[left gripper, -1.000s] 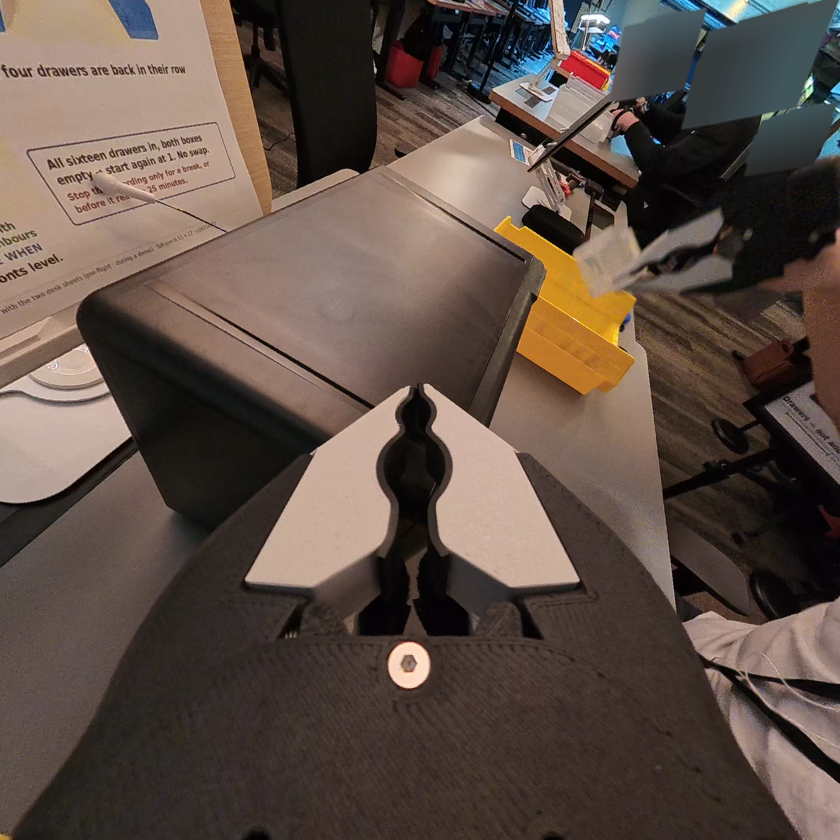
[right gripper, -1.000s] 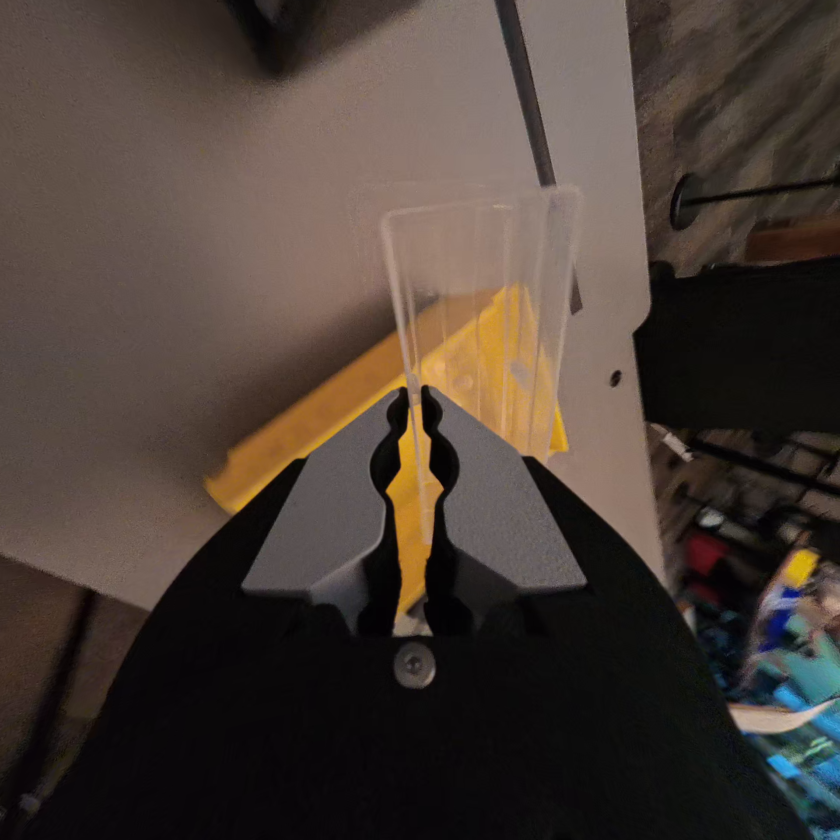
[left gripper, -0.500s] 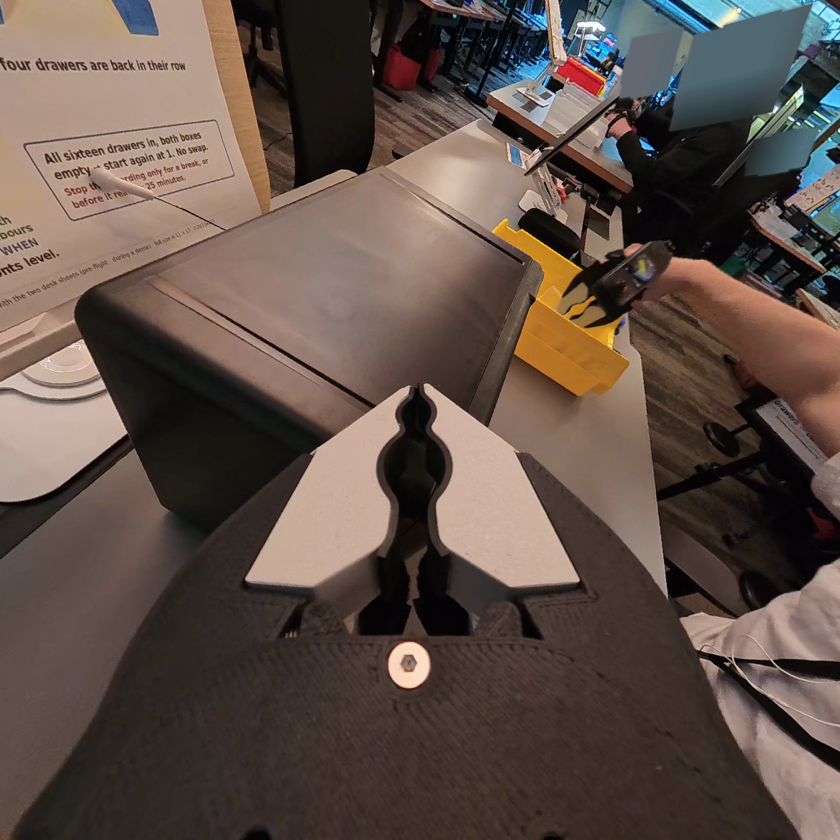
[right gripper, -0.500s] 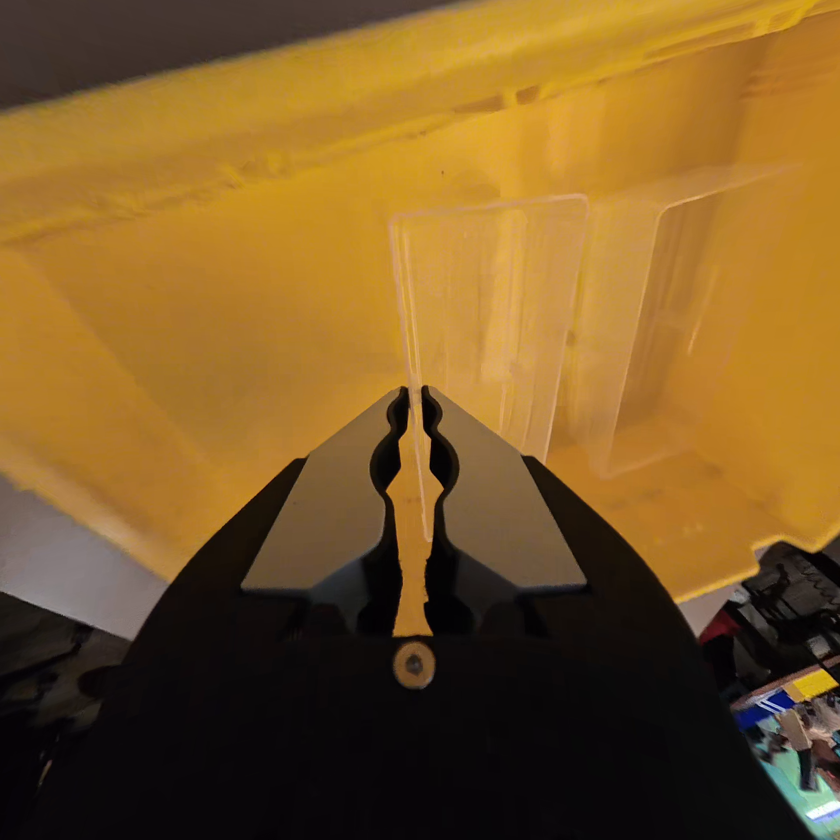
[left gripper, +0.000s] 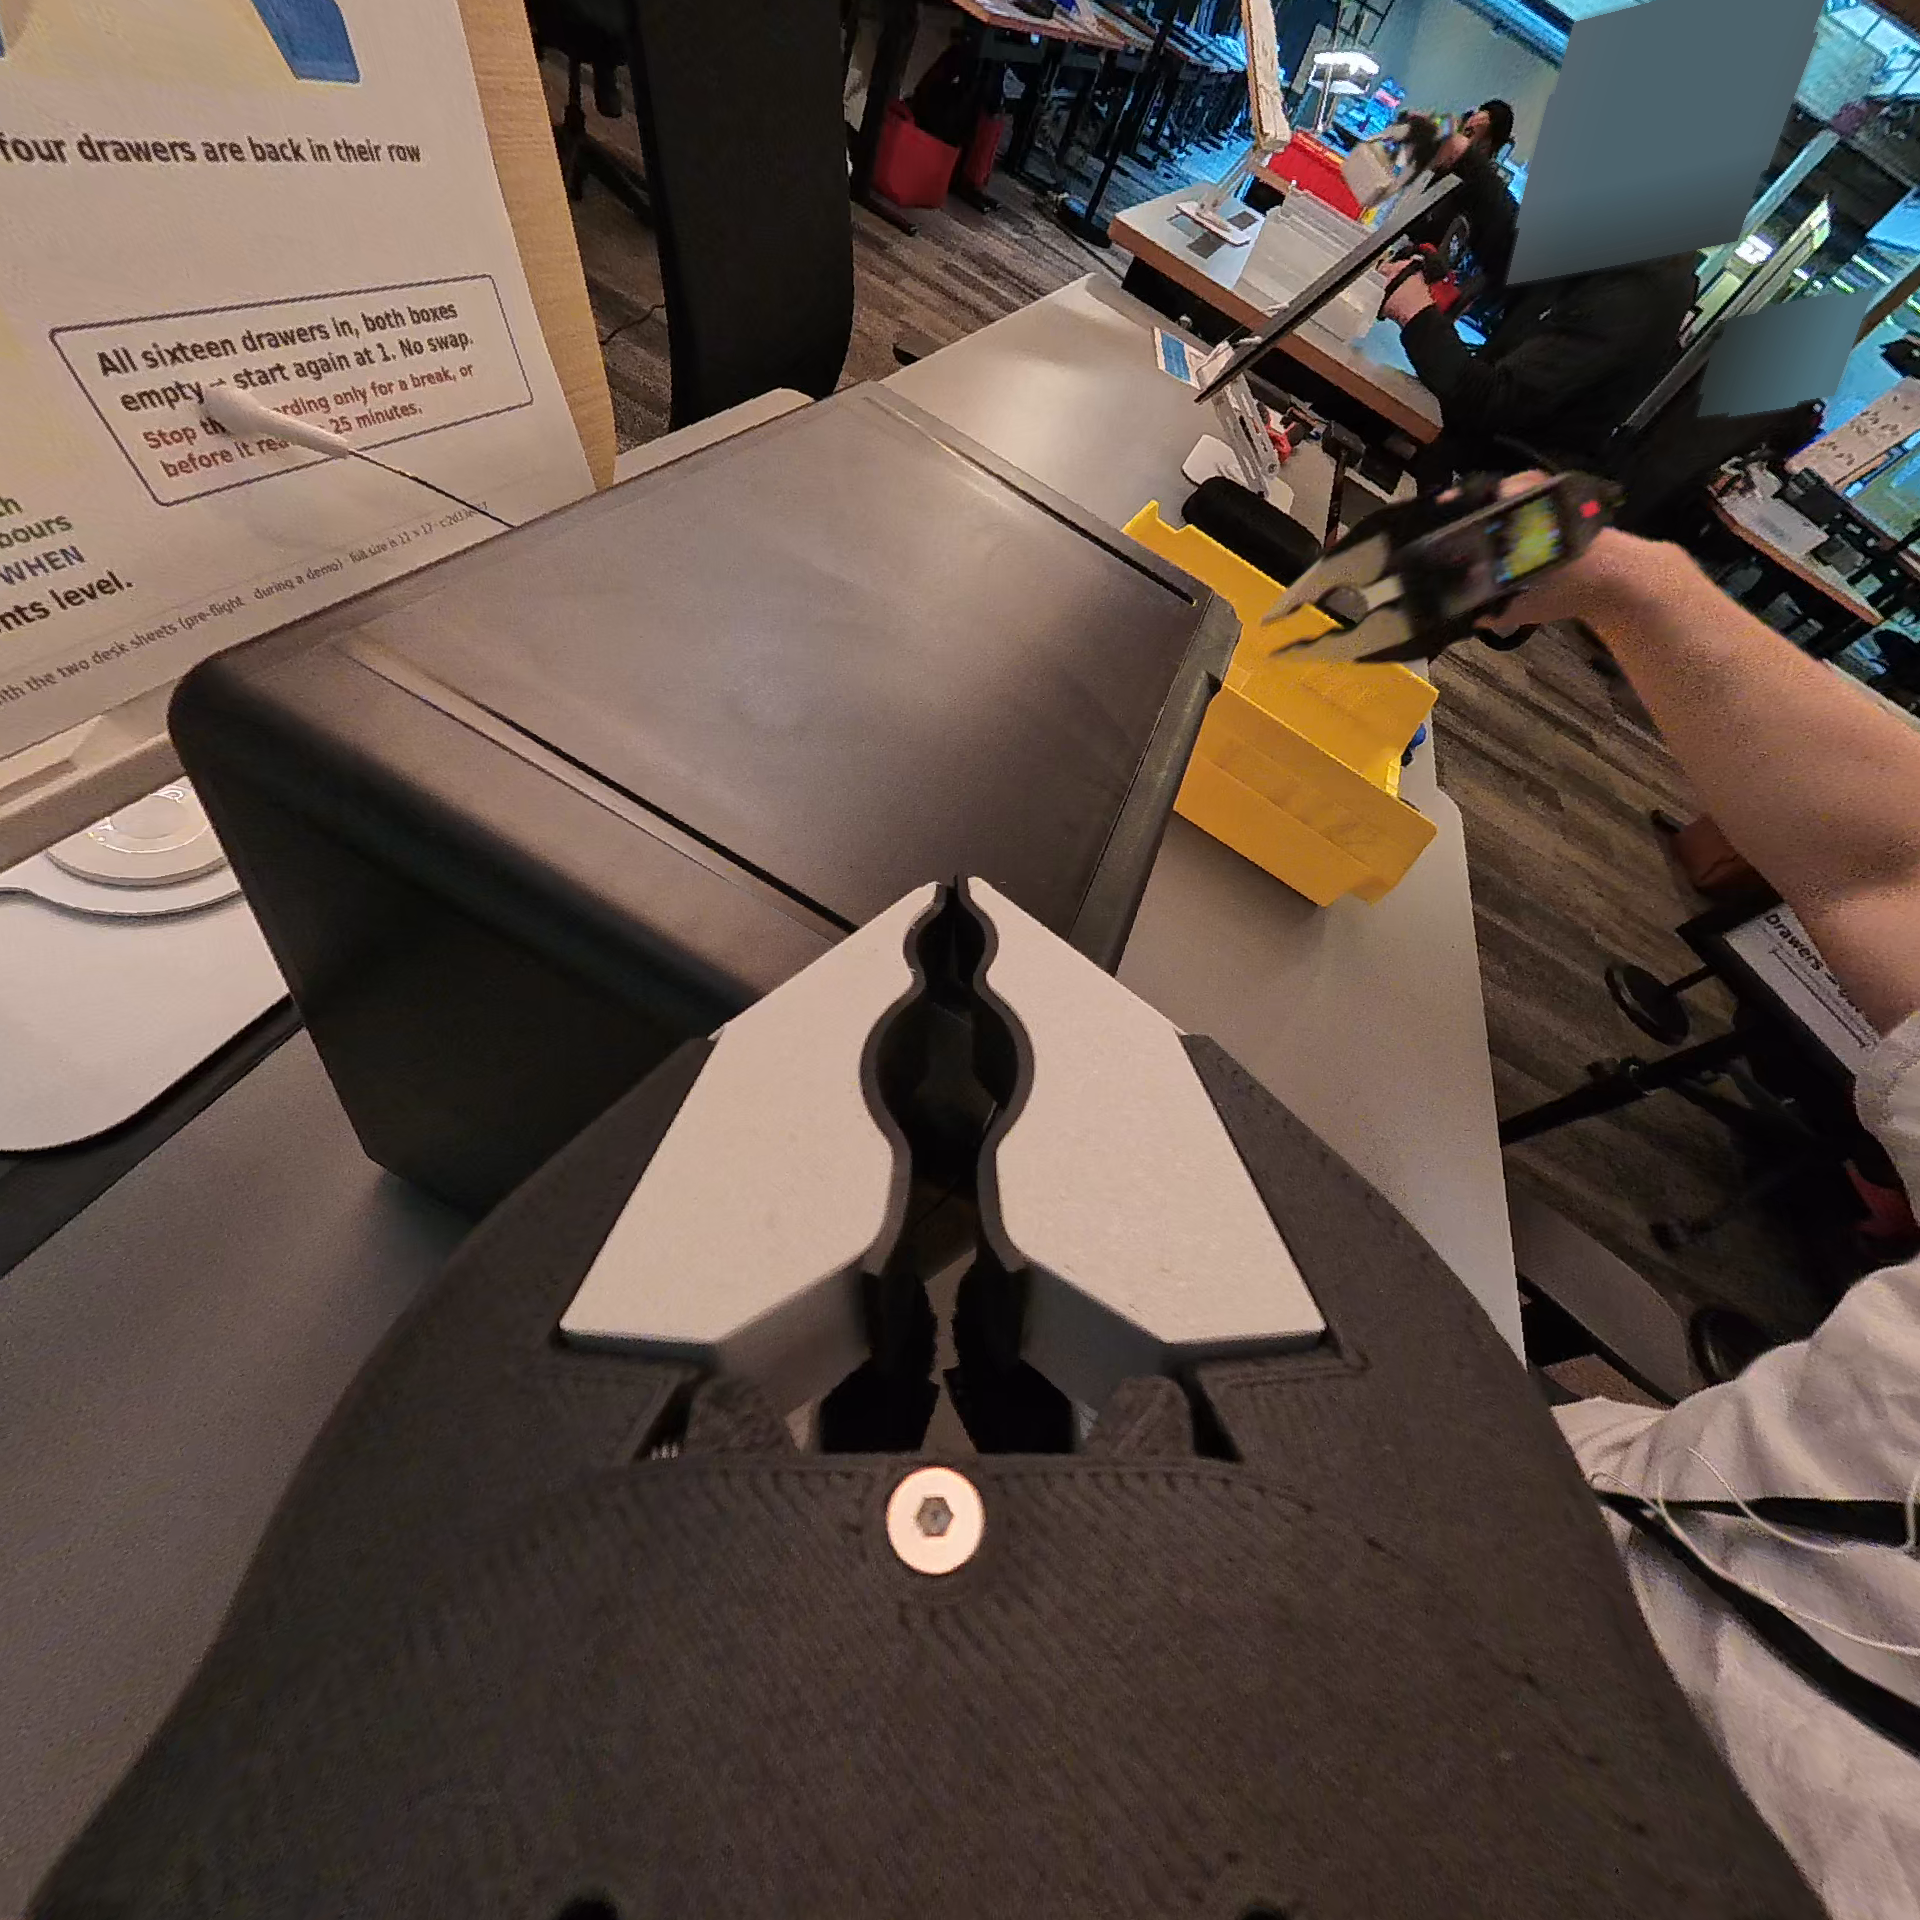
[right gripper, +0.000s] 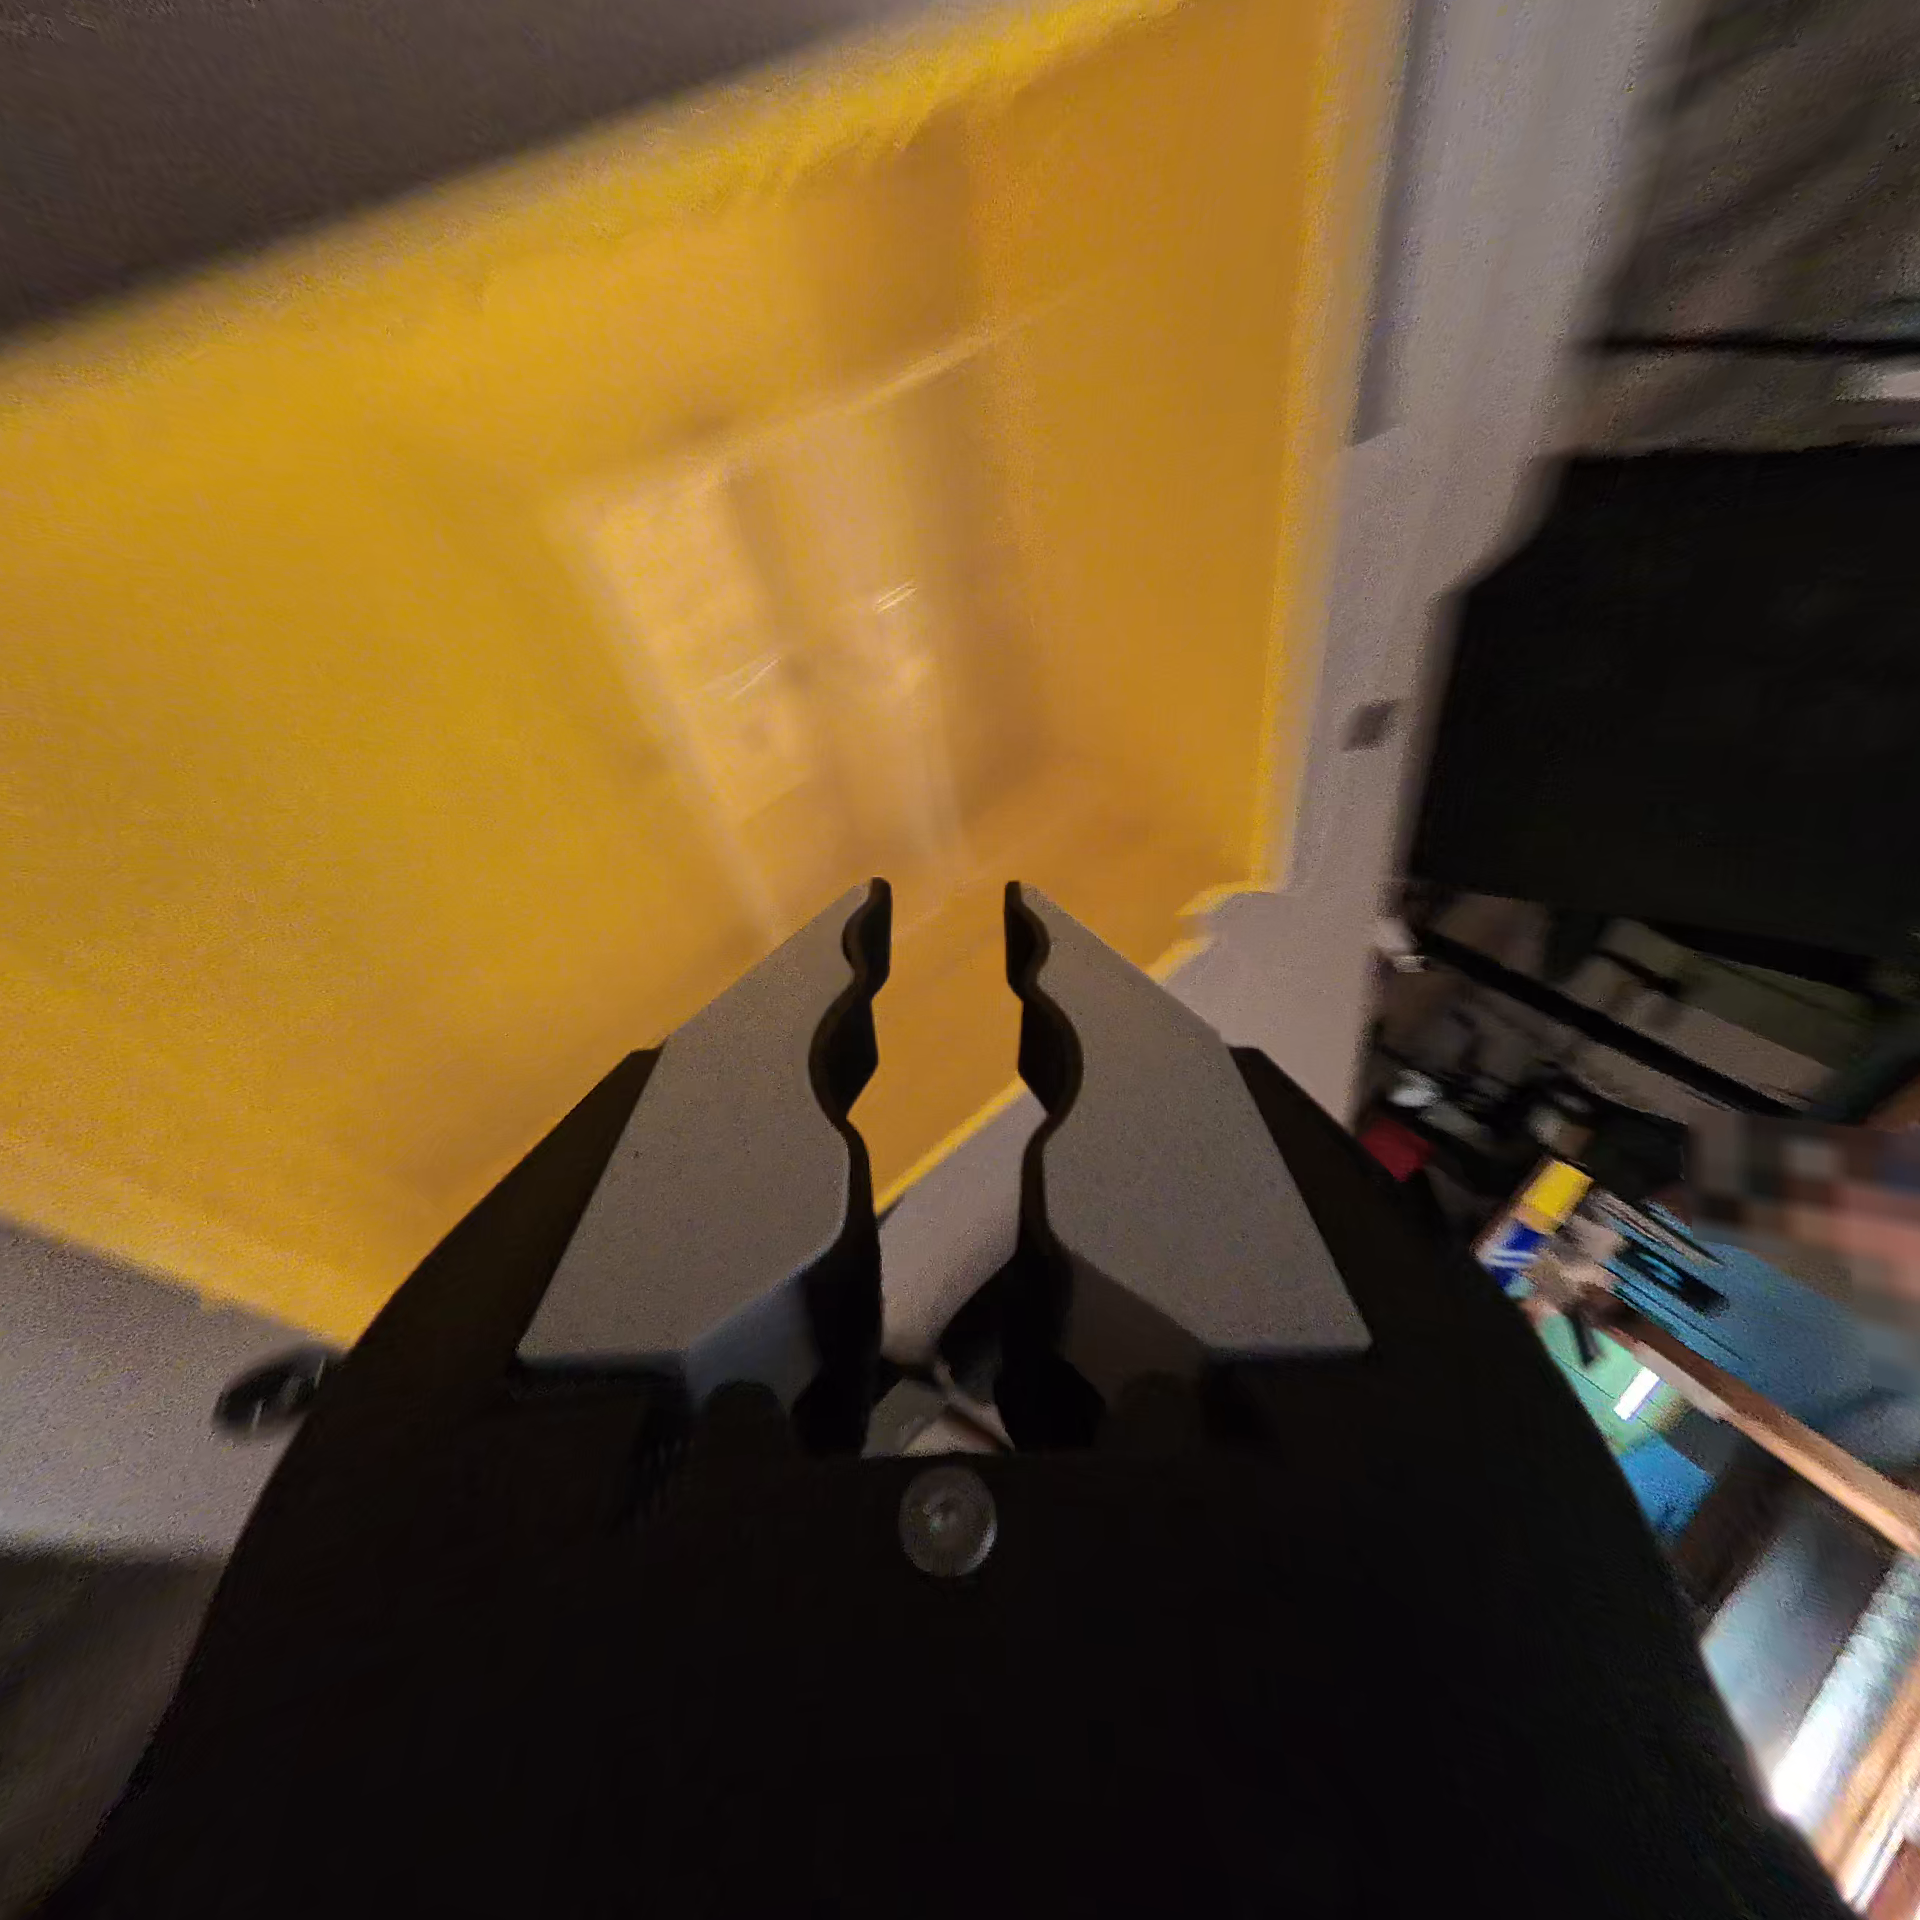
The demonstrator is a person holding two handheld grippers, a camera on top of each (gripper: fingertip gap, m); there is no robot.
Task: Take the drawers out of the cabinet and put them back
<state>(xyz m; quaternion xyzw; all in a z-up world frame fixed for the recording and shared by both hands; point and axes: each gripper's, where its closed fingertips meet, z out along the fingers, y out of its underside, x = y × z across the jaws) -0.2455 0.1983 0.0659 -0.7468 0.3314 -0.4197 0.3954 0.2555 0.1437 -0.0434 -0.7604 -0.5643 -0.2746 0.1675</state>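
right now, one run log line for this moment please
right gripper: jaws open, empty, over yellow bin | clear drawers: blurred, in bin | left gripper: jaws shut, empty, by black cabinet

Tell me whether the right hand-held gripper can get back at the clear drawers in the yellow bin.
Probably yes: the right hand-held gripper is open above the yellow bin, and nothing lies between it and the clear drawers, though the view is blurred.

Grey desk [left gripper: 1299,1049]; cabinet [left gripper: 727,727]; yellow bin [left gripper: 1309,790]
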